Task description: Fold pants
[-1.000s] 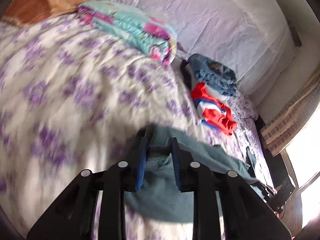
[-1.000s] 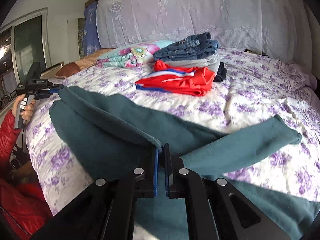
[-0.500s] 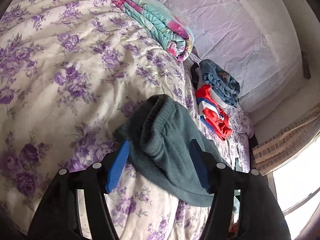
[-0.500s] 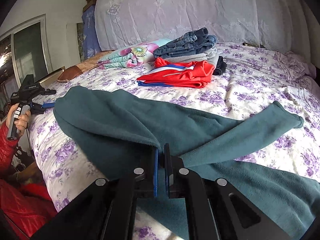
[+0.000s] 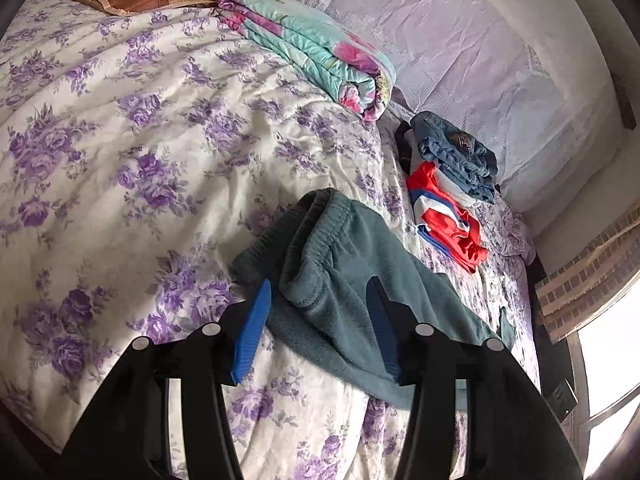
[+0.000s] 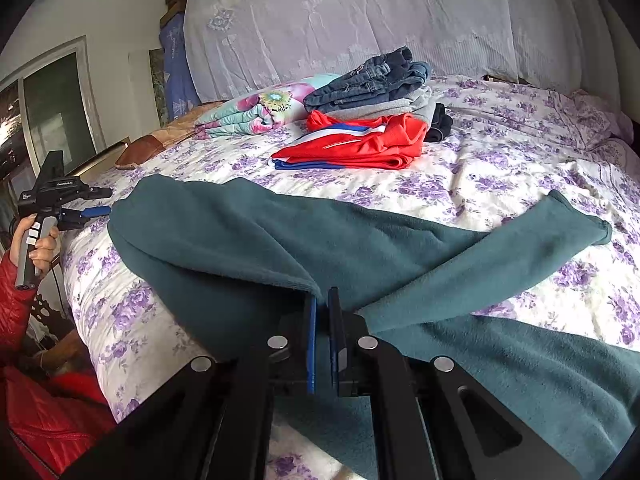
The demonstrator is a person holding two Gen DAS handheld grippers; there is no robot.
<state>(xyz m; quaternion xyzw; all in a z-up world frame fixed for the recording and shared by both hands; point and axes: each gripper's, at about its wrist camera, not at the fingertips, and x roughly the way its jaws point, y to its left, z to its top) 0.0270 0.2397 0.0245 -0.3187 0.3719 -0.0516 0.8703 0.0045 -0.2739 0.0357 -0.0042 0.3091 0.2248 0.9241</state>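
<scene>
Pants: the teal pants (image 6: 328,252) lie across the bed (image 6: 460,184), waist end toward the left side, one leg running off to the right.
Left gripper (image 5: 320,320): fingers spread wide and released, hovering just over the elastic waistband (image 5: 324,232), which sits between them.
Right gripper (image 6: 322,320): fingers clenched on a fold of the pants near the crotch.
Long axis: from left gripper to right, along the bed edge.
Nearer hand: I judge the left, for the waist.
Nearby: folded red garment (image 6: 360,144), well apart.
</scene>
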